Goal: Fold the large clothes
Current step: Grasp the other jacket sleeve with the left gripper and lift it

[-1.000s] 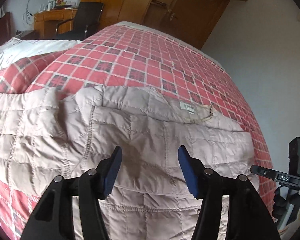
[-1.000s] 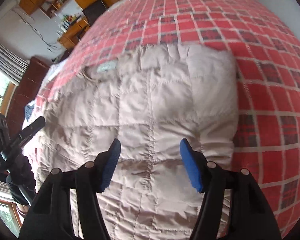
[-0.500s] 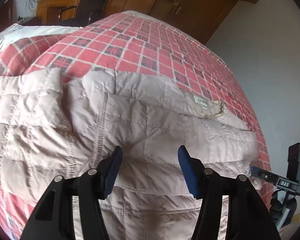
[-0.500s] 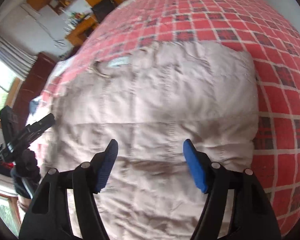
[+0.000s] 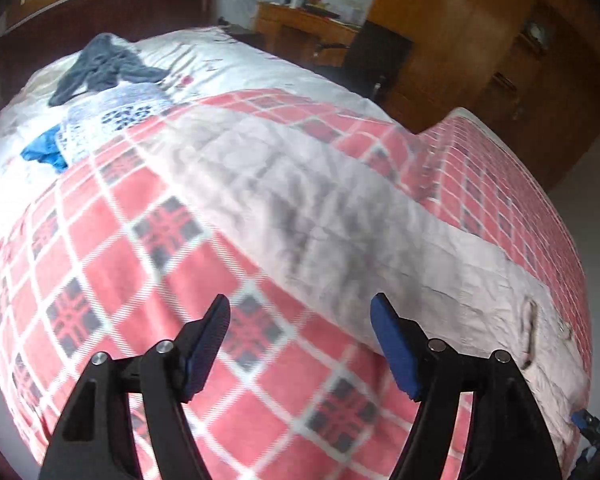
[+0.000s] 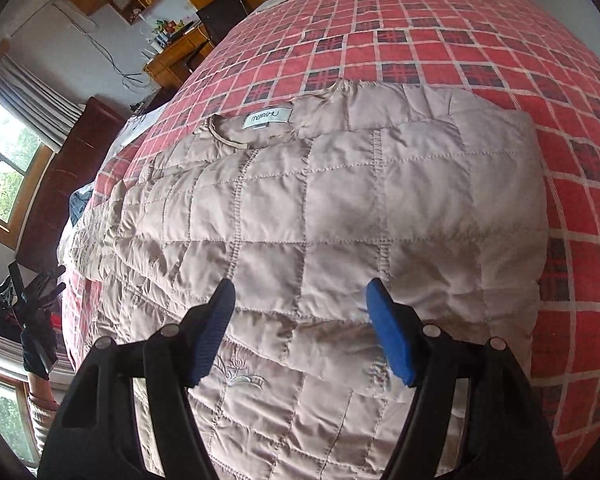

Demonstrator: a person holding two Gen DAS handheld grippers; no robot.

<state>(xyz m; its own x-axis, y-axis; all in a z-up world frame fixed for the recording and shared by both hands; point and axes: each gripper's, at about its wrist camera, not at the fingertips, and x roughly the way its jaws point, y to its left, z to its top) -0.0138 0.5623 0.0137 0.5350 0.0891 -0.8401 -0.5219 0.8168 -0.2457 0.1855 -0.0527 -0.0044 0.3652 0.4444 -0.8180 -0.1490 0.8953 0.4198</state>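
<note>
A beige quilted jacket (image 6: 340,216) lies spread flat on a bed covered by a red plaid blanket (image 6: 500,60), its collar toward 12 o'clock in the right wrist view, with a white neck label (image 6: 269,117) showing just inside the neckline. A small embroidered motif (image 6: 238,376) sits on the fabric near 7 o'clock, close to the left finger of the right hand-held gripper (image 6: 300,328). That gripper hangs above the jacket's middle with its blue-padded jaws spread wide — nothing is between them.

In the left wrist view (blurred by motion) the jacket (image 5: 340,220) runs as a pale band from about 11 o'clock down to 4 o'clock across the plaid blanket (image 5: 120,260). The left hand-held gripper (image 5: 300,340) is also wide open and empty; its left finger is over bare blanket, its right finger over the jacket's near edge.

Farther up the bed, toward 10 o'clock, lie a dark grey garment (image 5: 104,68), a blue-and-white patterned cloth (image 5: 116,116) and a bright blue cloth (image 5: 46,152) on a white sheet (image 5: 240,68). A wooden desk (image 5: 304,28) and a black chair (image 5: 380,56) stand beyond — near 1 o'clock.
</note>
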